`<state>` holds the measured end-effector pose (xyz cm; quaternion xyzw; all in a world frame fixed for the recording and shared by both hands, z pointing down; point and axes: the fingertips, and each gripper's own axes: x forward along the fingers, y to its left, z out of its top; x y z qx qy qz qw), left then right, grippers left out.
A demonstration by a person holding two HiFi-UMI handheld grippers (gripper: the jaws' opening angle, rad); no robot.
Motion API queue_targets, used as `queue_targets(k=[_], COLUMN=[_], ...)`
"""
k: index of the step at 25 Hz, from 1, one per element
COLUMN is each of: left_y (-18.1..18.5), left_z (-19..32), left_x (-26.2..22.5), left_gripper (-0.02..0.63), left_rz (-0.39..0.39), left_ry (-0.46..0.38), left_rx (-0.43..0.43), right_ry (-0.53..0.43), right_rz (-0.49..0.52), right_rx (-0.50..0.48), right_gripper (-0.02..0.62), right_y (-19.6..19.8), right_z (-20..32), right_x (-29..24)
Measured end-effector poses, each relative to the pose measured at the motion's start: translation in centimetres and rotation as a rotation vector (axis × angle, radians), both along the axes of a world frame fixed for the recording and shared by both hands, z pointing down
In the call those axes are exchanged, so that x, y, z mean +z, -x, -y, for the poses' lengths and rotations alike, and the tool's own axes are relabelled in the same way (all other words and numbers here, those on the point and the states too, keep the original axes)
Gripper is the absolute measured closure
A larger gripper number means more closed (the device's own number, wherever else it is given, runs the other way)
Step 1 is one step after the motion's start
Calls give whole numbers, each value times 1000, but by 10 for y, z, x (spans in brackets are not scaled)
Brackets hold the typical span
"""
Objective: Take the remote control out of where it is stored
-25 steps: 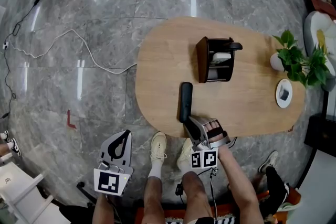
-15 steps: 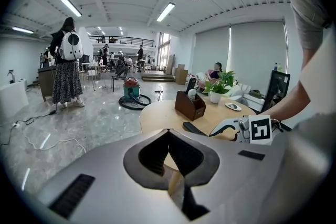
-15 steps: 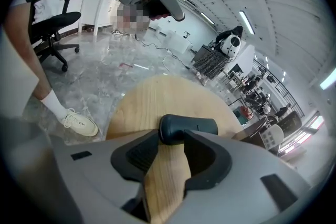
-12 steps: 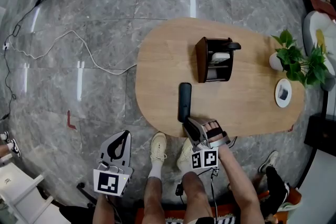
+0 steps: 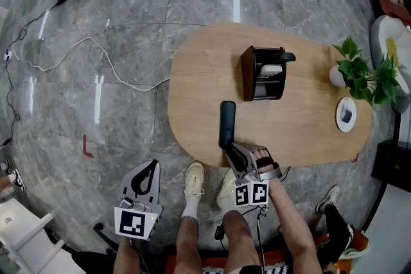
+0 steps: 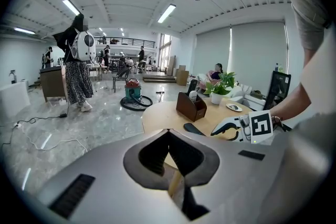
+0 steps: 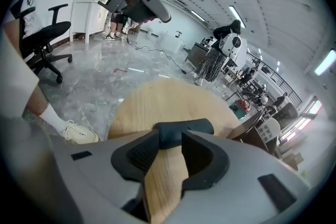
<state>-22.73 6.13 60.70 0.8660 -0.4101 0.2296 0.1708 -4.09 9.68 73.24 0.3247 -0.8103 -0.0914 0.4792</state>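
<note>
Remote: we've got it lying flat on the table, clear of the holder, with its near end right at the tips of the right gripper.
Right gripper: the jaws are spread wide and tilted down. We see no pad pressing on the remote, so we call it no grip.
Holder: it stands upright well beyond the gripper, past the remote's far end.
Left gripper: its jaws are pressed together on nothing. It hangs off the table's edge, and we reckon it's idle because one tool is enough here.
</note>
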Motion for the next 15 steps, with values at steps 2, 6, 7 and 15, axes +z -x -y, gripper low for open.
queue_targets(k=[2,6,7,15], left_y=[1,3,3,-6], left_z=[0,2,2,8], left_x=[-2,-8,-10,-31], left_gripper=[601,601,601,601], left_rz=[-1,-5,-5,-19], left_ry=[-2,-9,-12,-27], left_rx=[-3,-6,-5,11], right_ry=[14,19,20,4], right_rz=[28,65,75,182], right_rx=[25,62,73,212], right_gripper=[460,460,460,496], right_y=[-1,-4,-5,-22], right_z=[3,8,10,26], right_x=[-6,-20,-23,-61])
